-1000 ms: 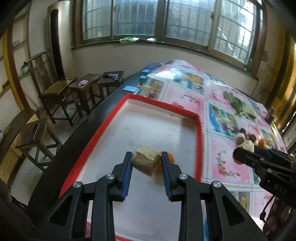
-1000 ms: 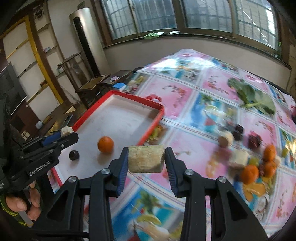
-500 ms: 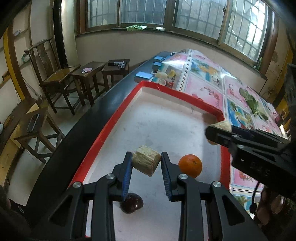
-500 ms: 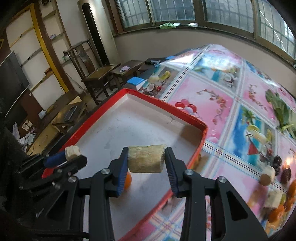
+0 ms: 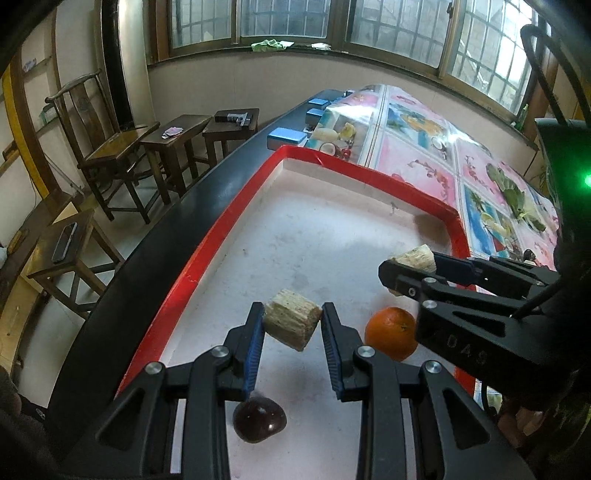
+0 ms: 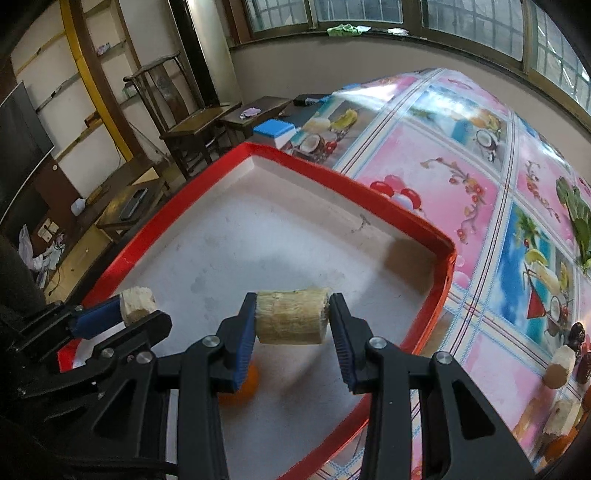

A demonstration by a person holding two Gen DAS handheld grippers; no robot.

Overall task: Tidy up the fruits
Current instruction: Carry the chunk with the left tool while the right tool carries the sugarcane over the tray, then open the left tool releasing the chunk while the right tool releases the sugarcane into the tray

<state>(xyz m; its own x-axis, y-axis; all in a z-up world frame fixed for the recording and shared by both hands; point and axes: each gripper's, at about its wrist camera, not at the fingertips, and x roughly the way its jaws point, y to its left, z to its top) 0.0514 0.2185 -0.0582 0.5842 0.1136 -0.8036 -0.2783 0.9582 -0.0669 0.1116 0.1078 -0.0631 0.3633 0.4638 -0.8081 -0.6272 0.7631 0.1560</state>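
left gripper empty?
No: the left gripper is shut on a cane piece, held above the red tray.

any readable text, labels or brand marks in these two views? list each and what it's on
"DAS" – raised letters on the black body of the right gripper, seen from the left wrist view.
Nothing else is readable: the fruit-print tablecloth shows only pictures, and the red tray and left gripper show no lettering.

Wooden chair (image 5: 99, 122) beside stools (image 5: 177, 133), barred windows (image 5: 288, 18).
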